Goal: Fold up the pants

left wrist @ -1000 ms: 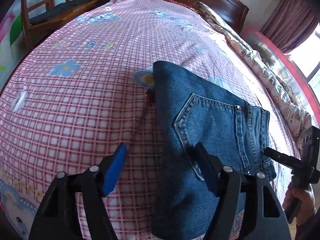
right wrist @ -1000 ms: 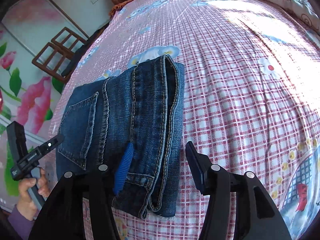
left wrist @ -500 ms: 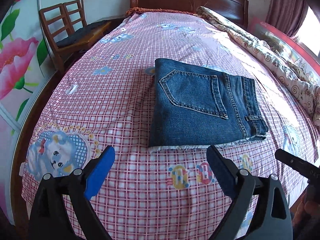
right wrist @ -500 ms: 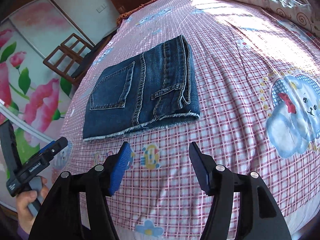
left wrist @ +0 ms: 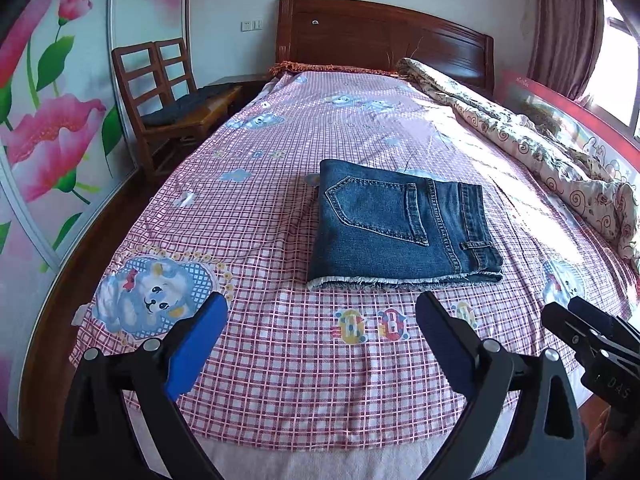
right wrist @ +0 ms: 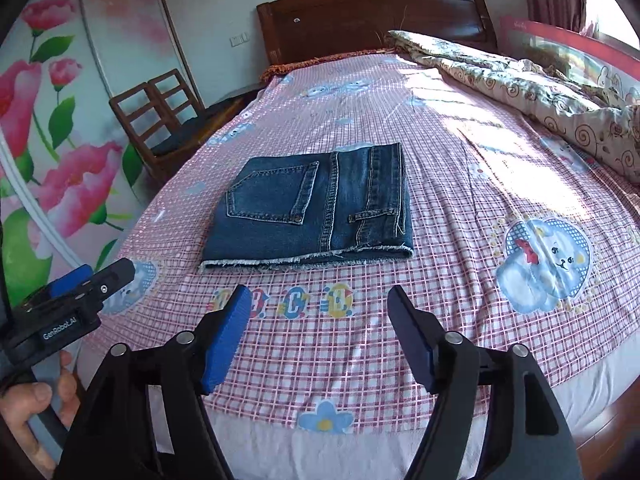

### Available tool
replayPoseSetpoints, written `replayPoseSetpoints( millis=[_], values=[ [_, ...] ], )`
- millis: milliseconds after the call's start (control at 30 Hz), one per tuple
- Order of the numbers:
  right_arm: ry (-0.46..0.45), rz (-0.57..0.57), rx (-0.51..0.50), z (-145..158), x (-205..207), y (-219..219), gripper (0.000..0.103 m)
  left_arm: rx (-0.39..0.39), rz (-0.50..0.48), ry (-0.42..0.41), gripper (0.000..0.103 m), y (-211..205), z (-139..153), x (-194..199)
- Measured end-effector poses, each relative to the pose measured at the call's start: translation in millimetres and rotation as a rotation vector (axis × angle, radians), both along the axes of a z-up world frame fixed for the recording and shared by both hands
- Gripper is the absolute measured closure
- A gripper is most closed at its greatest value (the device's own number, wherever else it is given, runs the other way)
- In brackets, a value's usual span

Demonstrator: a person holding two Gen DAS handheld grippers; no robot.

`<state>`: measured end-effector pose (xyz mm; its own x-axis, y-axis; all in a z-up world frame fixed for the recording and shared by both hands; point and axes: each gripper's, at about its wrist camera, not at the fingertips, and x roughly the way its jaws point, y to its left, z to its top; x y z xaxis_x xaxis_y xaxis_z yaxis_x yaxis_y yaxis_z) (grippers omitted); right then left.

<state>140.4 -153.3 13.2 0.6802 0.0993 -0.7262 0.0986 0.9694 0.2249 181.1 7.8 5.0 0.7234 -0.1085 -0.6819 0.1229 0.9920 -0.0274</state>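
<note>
The blue denim pants (left wrist: 400, 224) (right wrist: 312, 212) lie folded into a flat rectangle on the pink checked bed sheet (left wrist: 280, 360), back pocket up, frayed hem toward me. My left gripper (left wrist: 322, 316) hangs open above the foot of the bed, well short of the pants, nothing between its blue pads. My right gripper (right wrist: 320, 308) is also back from the pants, its jaws opening and empty. Each gripper shows at the edge of the other's view: the right gripper (left wrist: 592, 340), and the left gripper (right wrist: 76, 292) held by a hand (right wrist: 36, 404).
A rolled floral quilt (left wrist: 520, 140) (right wrist: 540, 96) runs along the right side of the bed. A wooden headboard (left wrist: 380, 44) stands at the far end. Wooden chairs (left wrist: 168, 96) sit left of the bed beside a flower-painted wardrobe (left wrist: 48, 128).
Both grippers pulled back and up from the pants toward the foot of the bed. The right gripper, whose pads were at the denim, let go and widened; the left widened too.
</note>
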Motion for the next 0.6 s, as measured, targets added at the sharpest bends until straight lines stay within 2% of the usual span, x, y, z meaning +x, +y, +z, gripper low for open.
replayPoseSetpoints(
  millis=[200, 367, 533, 600],
  values=[
    [-0.088, 0.027, -0.074, 11.8, -8.8, 17.8, 0.028, 0.042, -0.024, -0.067, 0.008, -10.9, 3.8, -16.8],
    [-0.127, 0.034, -0.073, 15.0, -14.5, 21.8, 0.028, 0.066, -0.039, -0.118, 0.008, -16.5, 7.2, -25.0],
    [-0.176, 0.034, -0.078, 20.9, -18.8, 22.4, 0.028, 0.047, -0.053, -0.176, 0.008, -17.1, 10.7, -32.8],
    [-0.212, 0.025, -0.077, 23.8, -21.8, 22.3, 0.028, 0.029, -0.067, -0.231, 0.008, -16.6, 12.0, -39.4]
  ],
)
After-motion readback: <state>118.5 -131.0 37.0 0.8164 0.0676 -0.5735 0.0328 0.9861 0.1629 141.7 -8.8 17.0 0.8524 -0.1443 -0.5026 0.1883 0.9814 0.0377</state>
